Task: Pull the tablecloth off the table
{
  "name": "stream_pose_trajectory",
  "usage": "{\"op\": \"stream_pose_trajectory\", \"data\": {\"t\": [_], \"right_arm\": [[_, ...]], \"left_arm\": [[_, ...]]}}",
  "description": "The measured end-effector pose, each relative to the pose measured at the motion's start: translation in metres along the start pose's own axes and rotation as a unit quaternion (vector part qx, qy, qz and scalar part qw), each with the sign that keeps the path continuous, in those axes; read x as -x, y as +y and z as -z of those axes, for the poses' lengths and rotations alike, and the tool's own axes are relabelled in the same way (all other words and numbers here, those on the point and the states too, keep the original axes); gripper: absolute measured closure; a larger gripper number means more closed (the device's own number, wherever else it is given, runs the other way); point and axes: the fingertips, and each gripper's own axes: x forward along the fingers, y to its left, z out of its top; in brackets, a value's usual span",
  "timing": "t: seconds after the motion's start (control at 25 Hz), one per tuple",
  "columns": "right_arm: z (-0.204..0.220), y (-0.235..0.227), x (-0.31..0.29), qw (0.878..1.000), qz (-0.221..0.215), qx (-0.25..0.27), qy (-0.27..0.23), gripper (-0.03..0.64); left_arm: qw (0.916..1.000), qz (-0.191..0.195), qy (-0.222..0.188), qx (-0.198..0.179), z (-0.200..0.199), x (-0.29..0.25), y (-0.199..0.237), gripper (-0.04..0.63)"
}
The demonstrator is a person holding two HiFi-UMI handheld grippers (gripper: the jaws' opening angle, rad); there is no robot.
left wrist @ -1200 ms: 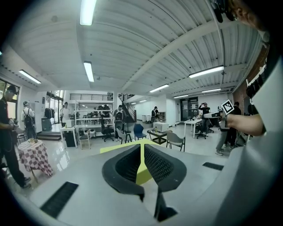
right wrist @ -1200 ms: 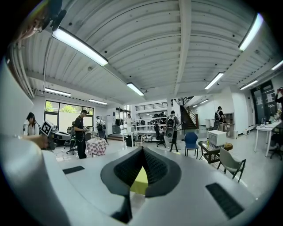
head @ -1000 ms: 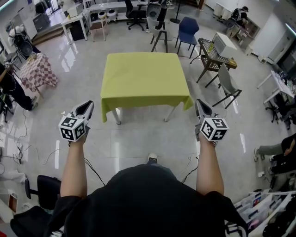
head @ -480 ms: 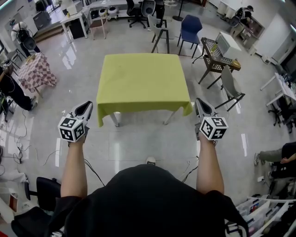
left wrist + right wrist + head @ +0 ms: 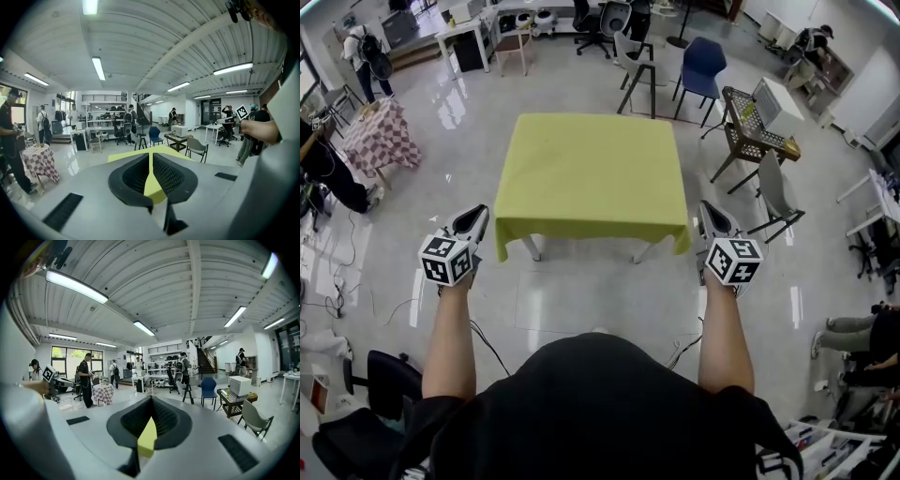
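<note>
Floor (image 5: 581, 291): pale, glossy, spread across the whole room.
Tablecloth (image 5: 591, 173): yellow-green, lying flat over the square tabletop in the middle of the room, hems hanging down on the near side and at both near corners.
Table legs (image 5: 532, 247): white, showing below the near hem.
Side table (image 5: 382, 136): draped in a red-and-white check, well apart to the left.
Blue chair (image 5: 705, 67): beyond the far right corner of the tablecloth.
Grey chair (image 5: 773, 192): to the right, near a cart carrying a white box (image 5: 776, 105).
Left gripper (image 5: 472, 217): held out in the air just left of the near left corner of the tablecloth, not touching it.
Right gripper (image 5: 711, 214): level with the left one, just right of the near right corner, also clear of the cloth.
Left fingers (image 5: 168, 176): drawn together to a thin slit, nothing clamped, yellow-green cloth showing beyond the slit.
Right fingers (image 5: 166, 420): fully closed, empty.
</note>
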Motion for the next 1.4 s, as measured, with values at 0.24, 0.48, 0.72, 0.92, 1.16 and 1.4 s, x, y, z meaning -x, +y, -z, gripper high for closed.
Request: {"op": "stream_pose_trajectory", "data": {"t": [0.24, 0.48, 0.72, 0.92, 1.16, 1.4], "right_arm": [[-0.015, -0.035, -0.026, 1.000, -0.021, 0.007, -0.001, 0.603], [-0.024, -0.056, -0.044, 0.999, -0.041, 0.018, -0.001, 0.603], [-0.033, -0.067, -0.052, 0.999, -0.045, 0.018, -0.006, 0.603], [-0.032, -0.072, -0.068, 0.999, -0.046, 0.015, -0.003, 0.603], [-0.031, -0.064, -0.098, 0.999, -0.040, 0.011, 0.000, 0.603], [-0.043, -0.054, -0.130, 1.000, -0.029, 0.011, 0.001, 0.603]], "left_arm": [[0.9998, -0.017, -0.001, 0.004, -0.016, -0.029, -0.009, 0.552], [0.9995, -0.029, -0.005, 0.009, -0.025, -0.048, -0.021, 0.552], [0.9992, -0.038, -0.003, 0.012, -0.025, -0.051, -0.020, 0.552], [0.9990, -0.040, -0.003, 0.017, -0.026, -0.063, -0.012, 0.552], [0.9991, -0.034, 0.003, 0.024, -0.019, -0.080, 0.018, 0.554], [0.9995, -0.022, 0.002, 0.023, -0.030, -0.102, 0.058, 0.554]]}}
